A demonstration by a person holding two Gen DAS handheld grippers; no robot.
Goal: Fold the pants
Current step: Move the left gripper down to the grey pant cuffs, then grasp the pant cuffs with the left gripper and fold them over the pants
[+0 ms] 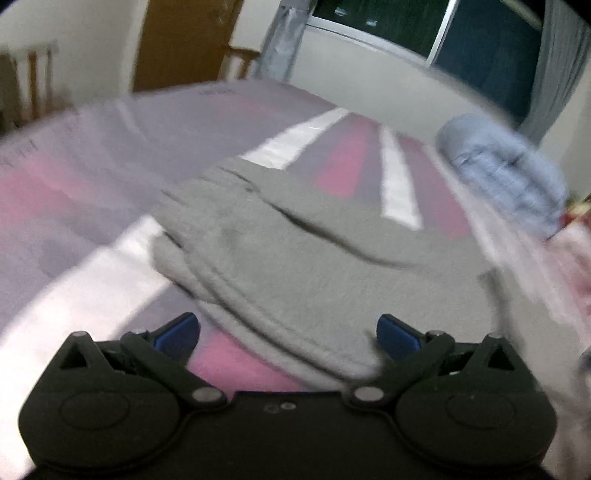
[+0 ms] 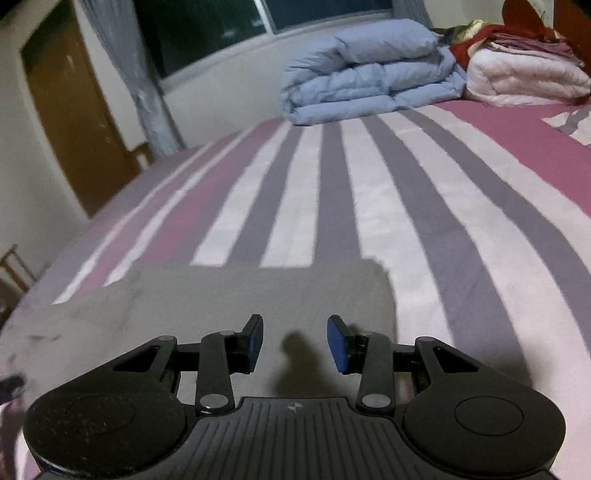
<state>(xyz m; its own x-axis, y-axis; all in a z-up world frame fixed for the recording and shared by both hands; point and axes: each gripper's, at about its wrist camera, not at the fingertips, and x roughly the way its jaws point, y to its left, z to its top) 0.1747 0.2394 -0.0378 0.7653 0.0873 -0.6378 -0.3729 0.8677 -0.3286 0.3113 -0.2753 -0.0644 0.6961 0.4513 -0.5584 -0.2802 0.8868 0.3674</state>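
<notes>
1. Lying in a folded heap on a striped bed (image 2: 424,206), the grey pants (image 1: 295,258) filled the middle of the left wrist view, with their thick rolled edge running slantwise just ahead of the left gripper (image 1: 288,334).
2. The left gripper's blue-padded fingers (image 1: 177,332) stood spread wide; the near edge of the pants lay in the gap between them and ran up close to the right-hand pad, though the blurred frame did not settle whether any pad pressed on the cloth.
3. Seen from the right wrist, the pants (image 2: 221,295) formed a flat grey rectangle directly under and ahead of the right gripper (image 2: 295,343), their far edge square against the white, grey and pink stripes of the bed.
4. The right gripper's jaws stood partly apart with nothing pinched between them; only flat cloth and the gripper's own shadow showed in the gap.
5. The right-hand edge of the pants ended just beyond the gripper's right finger, where the bare bedcover began.
6. A folded blue duvet (image 2: 369,70) sat at the far end of the bed, well apart from the pants, with a folded white quilt (image 2: 524,81) just beside it.
7. A curtain (image 2: 140,92) hung beside a dark window (image 2: 221,29), and a brown door (image 2: 74,122) stood to the left.
</notes>
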